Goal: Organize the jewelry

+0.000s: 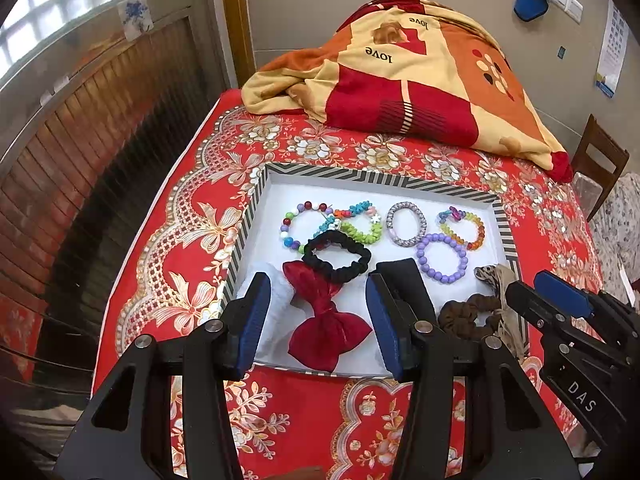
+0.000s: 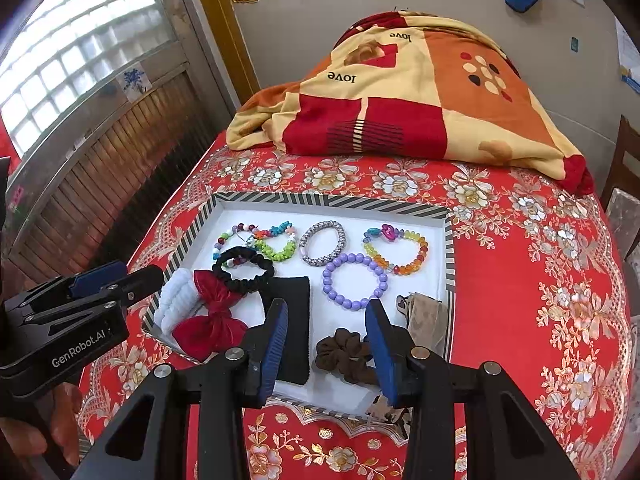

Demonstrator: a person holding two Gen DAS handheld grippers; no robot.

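Observation:
A white tray with a striped rim (image 1: 248, 216) holds several bead bracelets, among them a purple one (image 1: 442, 258) and a silver one (image 1: 406, 224). It also holds a black scrunchie (image 1: 336, 258), a red bow (image 1: 326, 320), a black pad (image 1: 404, 280), a white fluffy band (image 2: 176, 300) and a beige patterned cloth (image 2: 424, 316). My left gripper (image 1: 318, 320) hangs open above the red bow. My right gripper (image 2: 328, 344) hovers open over the brown scrunchie (image 2: 344, 354), which lies flat in the tray; the pads do not squeeze it.
The tray sits on a red floral tablecloth (image 2: 520, 280). A folded red, orange and cream blanket (image 1: 420, 72) fills the back of the table. A wooden shutter wall (image 1: 100, 160) runs along the left, and a wooden chair (image 1: 600, 160) stands at the right.

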